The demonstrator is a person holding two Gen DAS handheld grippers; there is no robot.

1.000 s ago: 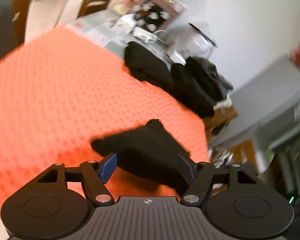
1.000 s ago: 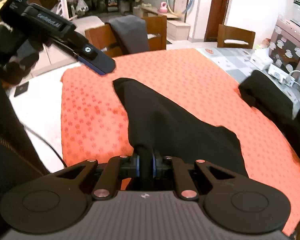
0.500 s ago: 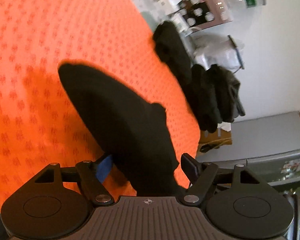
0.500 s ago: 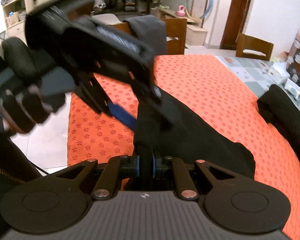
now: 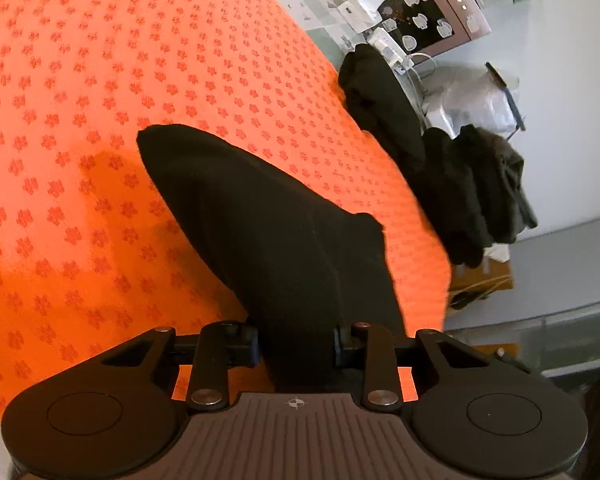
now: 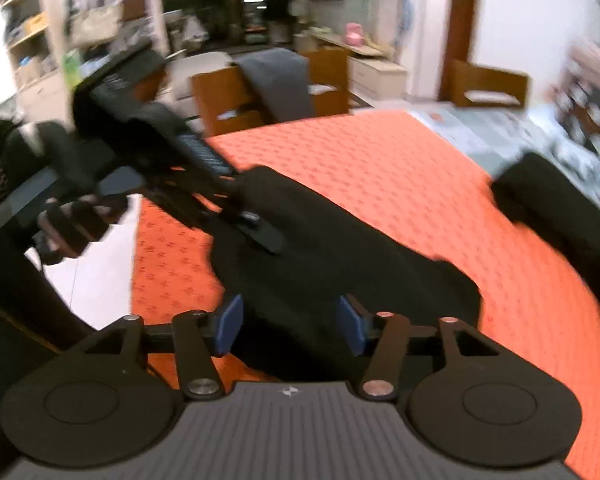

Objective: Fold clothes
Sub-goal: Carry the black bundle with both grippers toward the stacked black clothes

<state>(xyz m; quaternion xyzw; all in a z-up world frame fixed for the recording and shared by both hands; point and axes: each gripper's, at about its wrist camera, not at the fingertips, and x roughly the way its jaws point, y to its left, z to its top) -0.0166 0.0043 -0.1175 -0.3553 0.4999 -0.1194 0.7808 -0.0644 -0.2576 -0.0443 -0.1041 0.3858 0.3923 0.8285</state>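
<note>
A black garment [image 5: 260, 220] lies bunched on the orange patterned tablecloth [image 5: 100, 80]. Its near end fills the gap of my left gripper [image 5: 295, 346], whose jaws are closing and press on the cloth from both sides. In the right wrist view the same garment [image 6: 340, 248] stretches away from my right gripper [image 6: 290, 326]. That gripper's blue pads [image 6: 228, 324] stand apart and are opening, with the cloth loose between them. The left gripper [image 6: 256, 228], held by a gloved hand [image 6: 68, 220], bites the garment's far left corner.
A heap of dark clothes [image 5: 460, 184] and a folded black piece [image 6: 548, 196] lie along the table's right side. A patterned box [image 5: 428, 28] and cables stand behind them. Wooden chairs [image 6: 228, 96] stand beyond the far edge, and white floor [image 6: 88, 280] shows at the left.
My right gripper has opened and let go of the garment it was pinching. My left gripper came down onto the garment and closed on its end.
</note>
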